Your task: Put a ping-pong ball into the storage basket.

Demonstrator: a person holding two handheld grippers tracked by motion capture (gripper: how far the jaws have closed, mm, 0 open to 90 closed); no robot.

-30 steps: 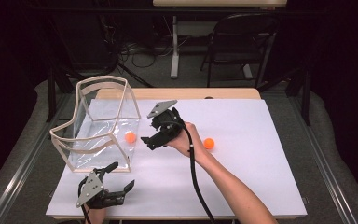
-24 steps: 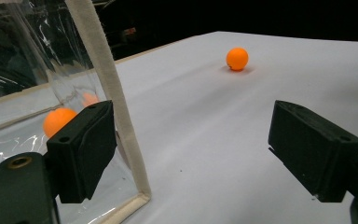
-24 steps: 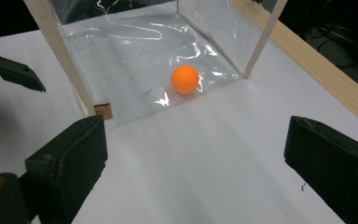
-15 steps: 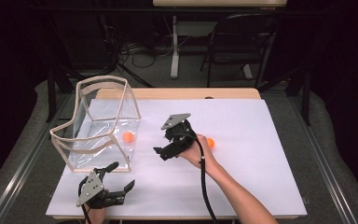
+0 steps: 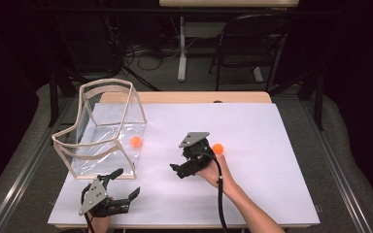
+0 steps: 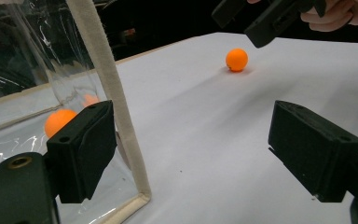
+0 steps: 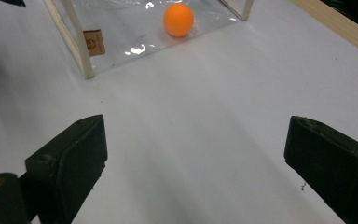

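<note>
One clear bag [image 5: 102, 128], mouth sideways.

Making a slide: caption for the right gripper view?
Open right gripper faces an orange ball inside a clear bag.

1 ball [image 5: 135, 141] inside the bag [image 5: 102, 128] at left, 1 ball [image 5: 218, 148] right of it.

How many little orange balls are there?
2. One small orange ball sits inside the clear plastic bag. The other orange ball lies on the white table, just beyond the right gripper.
</note>
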